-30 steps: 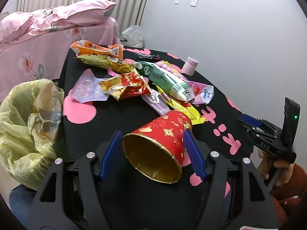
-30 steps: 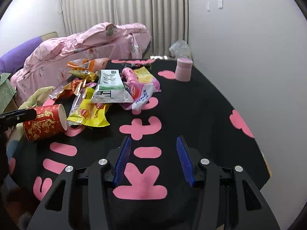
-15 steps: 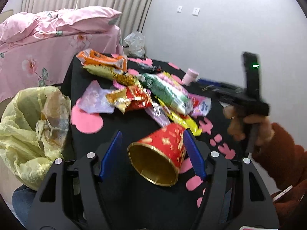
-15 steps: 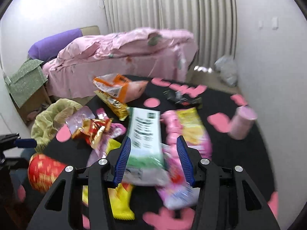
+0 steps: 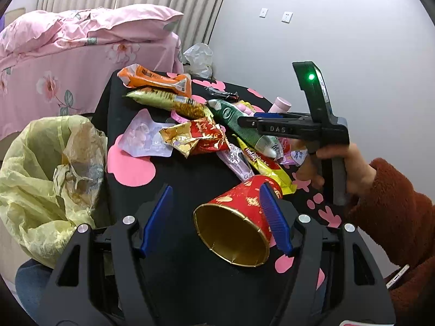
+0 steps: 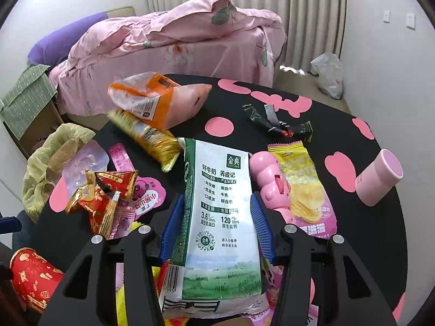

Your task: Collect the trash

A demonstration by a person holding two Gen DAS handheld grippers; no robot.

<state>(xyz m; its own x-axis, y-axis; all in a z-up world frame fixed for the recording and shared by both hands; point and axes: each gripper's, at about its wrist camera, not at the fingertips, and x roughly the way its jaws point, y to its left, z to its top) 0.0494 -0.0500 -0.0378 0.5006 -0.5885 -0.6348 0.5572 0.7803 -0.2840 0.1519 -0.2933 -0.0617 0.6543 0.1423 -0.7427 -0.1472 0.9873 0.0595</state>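
A red paper cup (image 5: 239, 225) with a gold inside lies on its side on the black table (image 5: 174, 190). My left gripper (image 5: 214, 220) is open; the cup lies between its blue fingers, against the right one. My right gripper (image 6: 216, 225) is open, its fingers either side of a flattened green and white milk carton (image 6: 217, 217) on the wrapper pile; it also shows in the left wrist view (image 5: 244, 121). The cup shows at the lower left of the right wrist view (image 6: 32, 279). A yellow trash bag (image 5: 46, 174) hangs open left of the table.
Several wrappers lie in a heap: an orange bag (image 6: 152, 97), a gold packet (image 6: 149, 138), a red and gold wrapper (image 6: 103, 198), a yellow chip bag (image 6: 304, 187). A pink cup (image 6: 378, 179) lies at the right. A pink bed (image 6: 176, 43) stands behind.
My right gripper has swung from the near table edge forward over the pile and now straddles the milk carton. My left gripper has shifted left, so the cup sits nearer its right finger.
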